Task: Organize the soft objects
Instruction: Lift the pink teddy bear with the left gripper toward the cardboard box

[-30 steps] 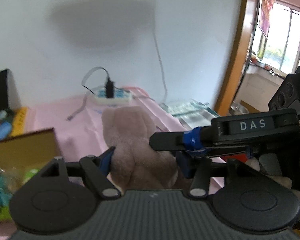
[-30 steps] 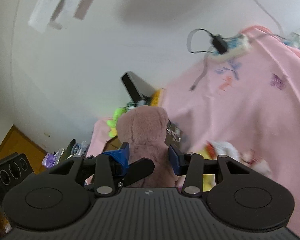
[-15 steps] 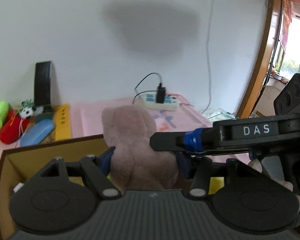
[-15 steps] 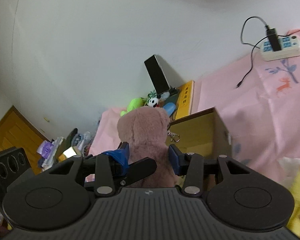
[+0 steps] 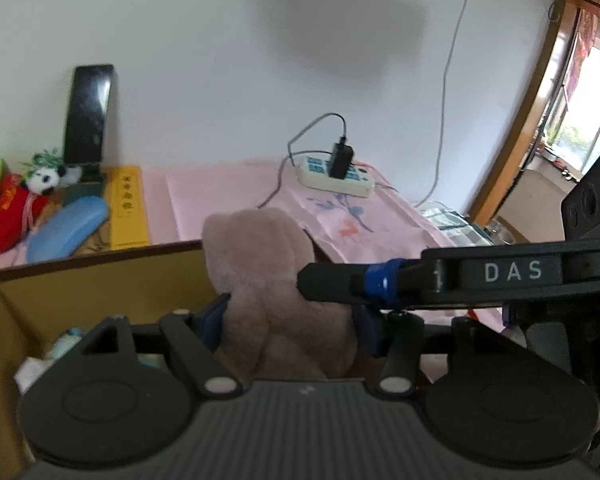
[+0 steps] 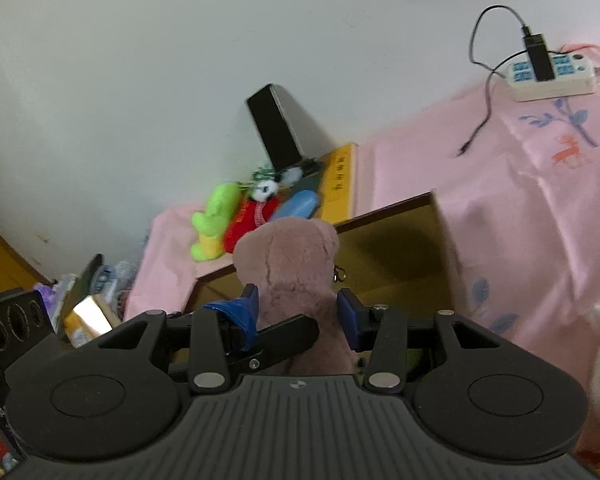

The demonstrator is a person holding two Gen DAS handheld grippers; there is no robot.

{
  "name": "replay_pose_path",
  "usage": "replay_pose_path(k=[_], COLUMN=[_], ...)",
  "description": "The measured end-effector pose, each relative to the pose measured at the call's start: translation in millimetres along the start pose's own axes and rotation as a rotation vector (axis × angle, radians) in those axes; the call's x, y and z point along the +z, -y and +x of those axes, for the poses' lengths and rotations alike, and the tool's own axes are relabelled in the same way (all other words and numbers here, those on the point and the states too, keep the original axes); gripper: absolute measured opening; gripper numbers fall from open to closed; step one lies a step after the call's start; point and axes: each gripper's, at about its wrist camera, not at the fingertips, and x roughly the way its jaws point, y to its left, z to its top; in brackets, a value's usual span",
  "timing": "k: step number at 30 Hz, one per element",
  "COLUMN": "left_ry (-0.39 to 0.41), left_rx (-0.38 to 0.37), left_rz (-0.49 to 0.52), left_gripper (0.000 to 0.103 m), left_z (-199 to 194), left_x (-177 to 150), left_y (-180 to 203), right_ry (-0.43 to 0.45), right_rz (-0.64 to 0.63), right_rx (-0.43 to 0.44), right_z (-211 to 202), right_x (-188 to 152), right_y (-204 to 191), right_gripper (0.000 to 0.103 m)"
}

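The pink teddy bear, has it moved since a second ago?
Yes. The pink teddy bear, gripped by both grippers, traveled from over the pink cloth toward the cardboard box, now at its edge.

plush bear (image 5: 268,280): lower body hidden behind gripper housing | cardboard box (image 5: 100,280): contents mostly hidden; items inside blurred, unidentifiable

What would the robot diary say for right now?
left tongs: shut on teddy bear | right tongs: shut on teddy bear | over open box
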Motion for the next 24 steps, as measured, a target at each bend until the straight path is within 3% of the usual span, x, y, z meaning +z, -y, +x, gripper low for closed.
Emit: replay_pose_path(k=[8, 11, 18, 24], left_ry=[-0.13, -0.16, -0.152, -0.141], left_rx=[0.023, 0.029, 0.039, 0.091], left_rz=[0.058, 0.08, 0.076, 0.046], left_gripper=[0.052, 0.048, 0.048, 0.048], left_z=[48.6, 58.9, 48.9, 16.8], left_x=[-12.7, -18.4, -16.7, -26.2], left_y=[6.0, 5.5, -7.8, -33.1], right_ry=[-0.12, -0.107, -0.128, -0.154], right_rz=[-0.068, -0.113, -0.07, -0.031], right_rx=[-0.177, -0.233, -0.158, -0.026], right_z=[37.6, 44.6, 47.1, 60.2], right_x=[-10.6, -16.8, -12.2, -25.0], right_y=[1.8, -4.4, -3.9, -25.4], right_gripper=[0.028, 0.03, 0.03, 0.03])
